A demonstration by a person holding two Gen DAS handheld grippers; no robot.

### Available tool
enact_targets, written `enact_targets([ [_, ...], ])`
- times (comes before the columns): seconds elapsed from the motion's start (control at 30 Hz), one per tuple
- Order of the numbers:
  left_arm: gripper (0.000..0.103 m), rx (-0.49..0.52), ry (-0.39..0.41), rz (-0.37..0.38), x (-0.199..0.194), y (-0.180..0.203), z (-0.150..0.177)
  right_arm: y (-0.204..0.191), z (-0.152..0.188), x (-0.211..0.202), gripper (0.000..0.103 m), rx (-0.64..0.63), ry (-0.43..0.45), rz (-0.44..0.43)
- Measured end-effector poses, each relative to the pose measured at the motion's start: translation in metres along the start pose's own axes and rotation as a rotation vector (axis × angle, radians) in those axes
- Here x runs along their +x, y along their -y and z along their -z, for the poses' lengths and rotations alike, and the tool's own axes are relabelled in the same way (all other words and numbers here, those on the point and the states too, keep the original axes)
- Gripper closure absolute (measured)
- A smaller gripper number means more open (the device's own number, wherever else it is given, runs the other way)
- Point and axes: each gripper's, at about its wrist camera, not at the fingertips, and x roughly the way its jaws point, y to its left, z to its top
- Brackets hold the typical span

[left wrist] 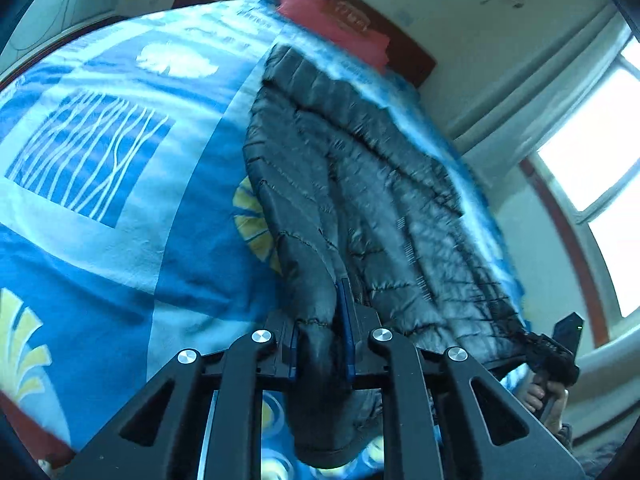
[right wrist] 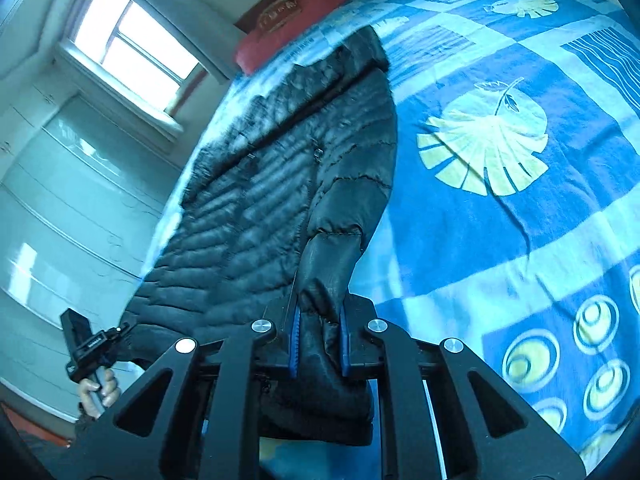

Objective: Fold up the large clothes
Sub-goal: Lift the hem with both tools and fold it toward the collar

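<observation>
The long black quilted down coat lies stretched along the window-side edge of the bed with the blue patterned cover, seemingly narrowed lengthwise already. The left claw and right claw each pinch its near end, so the end-to-end folds appear to remain.

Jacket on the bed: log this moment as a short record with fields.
garment: dark quilted jacket, stretched lengthwise across the bed
surface: blue patterned bedspread
left gripper: shut on jacket near its edge
right gripper: shut on jacket, fabric bunched between the pads
jacket's near end: lifted, hanging from both grippers
far end: toward the red pillow
background: window
fold state: not yet folded over
</observation>
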Motion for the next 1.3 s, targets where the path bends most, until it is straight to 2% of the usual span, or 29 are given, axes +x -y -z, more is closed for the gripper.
enact_targets([
  [0.13, 0.088, 0.027, 0.014, 0.043, -0.043, 0.018, 0.011, -0.006, 0.008, -0.033, 0.089, 0.04, 0.008, -0.069],
  [0.23, 0.088, 0.063, 0.051, 0.035, -0.067, 0.032, 0.013, -0.012, 0.006, -0.054, 0.09, 0.049, 0.03, -0.122],
  [0.33, 0.088, 0.059, 0.084, 0.051, -0.073, 0.038, 0.001, -0.021, -0.011, -0.058, 0.09, 0.033, 0.058, -0.172],
  [0.4, 0.088, 0.066, 0.113, 0.081, -0.066, 0.04, -0.021, -0.026, -0.035, -0.052, 0.09, 0.015, 0.081, -0.193],
  [0.57, 0.088, 0.043, 0.145, 0.098, -0.026, 0.036, -0.079, -0.042, -0.105, -0.019, 0.09, -0.051, 0.127, -0.218],
  [0.7, 0.088, 0.017, 0.162, 0.098, 0.017, 0.029, -0.134, -0.049, -0.167, 0.03, 0.09, -0.067, 0.15, -0.188],
  [0.8, 0.085, -0.024, 0.171, 0.109, 0.056, 0.015, -0.168, -0.044, -0.202, 0.069, 0.089, -0.042, 0.135, -0.177],
  [0.87, 0.085, -0.052, 0.143, 0.076, 0.085, 0.005, -0.187, -0.037, -0.225, 0.103, 0.089, -0.031, 0.111, -0.143],
  [1.0, 0.085, -0.079, 0.076, 0.006, 0.141, -0.014, -0.208, -0.02, -0.246, 0.161, 0.088, -0.01, 0.065, -0.075],
  [1.13, 0.085, -0.075, 0.029, -0.057, 0.184, -0.027, -0.215, 0.005, -0.248, 0.203, 0.088, 0.039, 0.023, -0.024],
  [1.2, 0.085, -0.066, 0.016, -0.077, 0.196, -0.031, -0.215, 0.014, -0.248, 0.218, 0.087, 0.051, 0.005, 0.001],
  [1.3, 0.085, -0.069, 0.009, -0.062, 0.198, -0.035, -0.217, 0.02, -0.247, 0.224, 0.085, 0.061, 0.007, -0.004],
])
